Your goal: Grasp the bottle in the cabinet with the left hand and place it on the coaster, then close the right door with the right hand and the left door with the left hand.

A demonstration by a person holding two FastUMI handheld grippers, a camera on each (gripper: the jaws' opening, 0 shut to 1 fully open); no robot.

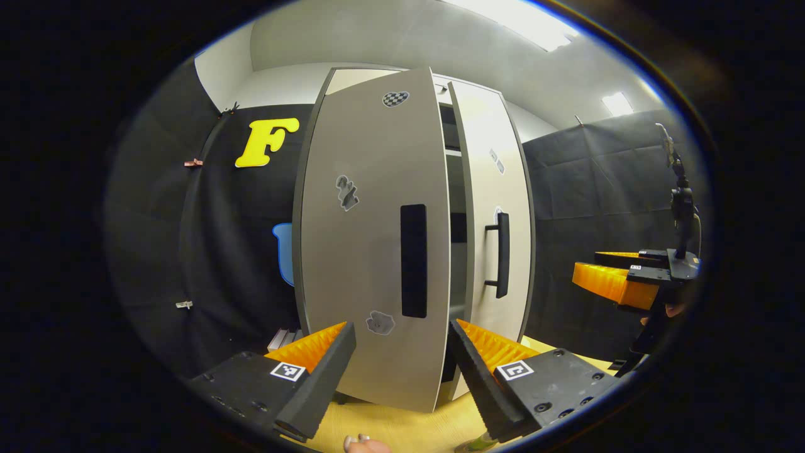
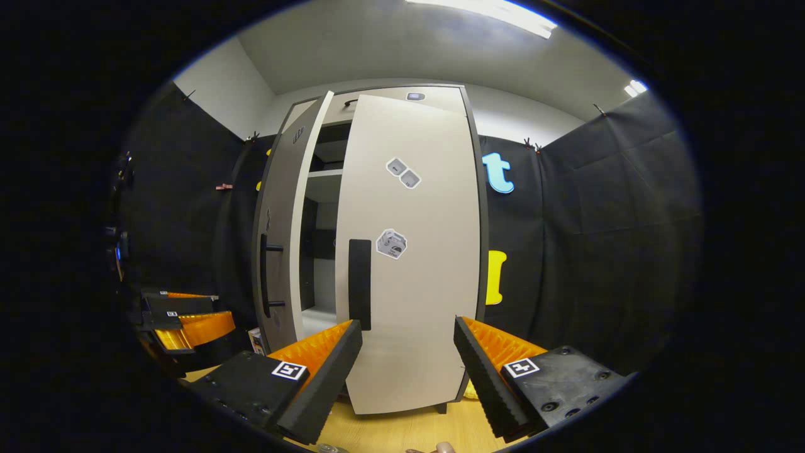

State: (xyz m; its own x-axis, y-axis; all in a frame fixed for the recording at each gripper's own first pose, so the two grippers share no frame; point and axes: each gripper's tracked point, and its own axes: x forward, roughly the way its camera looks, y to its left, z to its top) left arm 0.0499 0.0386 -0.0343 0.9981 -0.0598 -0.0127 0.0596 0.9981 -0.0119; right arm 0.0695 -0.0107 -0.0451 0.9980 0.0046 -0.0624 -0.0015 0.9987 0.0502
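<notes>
Right gripper (image 2: 407,362) is open and empty, its fingers spread either side of the right door (image 2: 412,251), which stands dead ahead of it and close. That door is partly swung in, with a dark gap left between it and the left door (image 2: 280,239). Its upright handle (image 2: 360,283) lies just above and inboard of the left finger (long axis vertical). Left gripper (image 1: 402,365) is likewise open and empty, facing the left door (image 1: 374,251) head-on. The bottle cannot be made out inside the cabinet; a small part at the bottom edge of the left gripper view may be it. Judged next: push the right door flat, the right gripper being nearer.
</notes>
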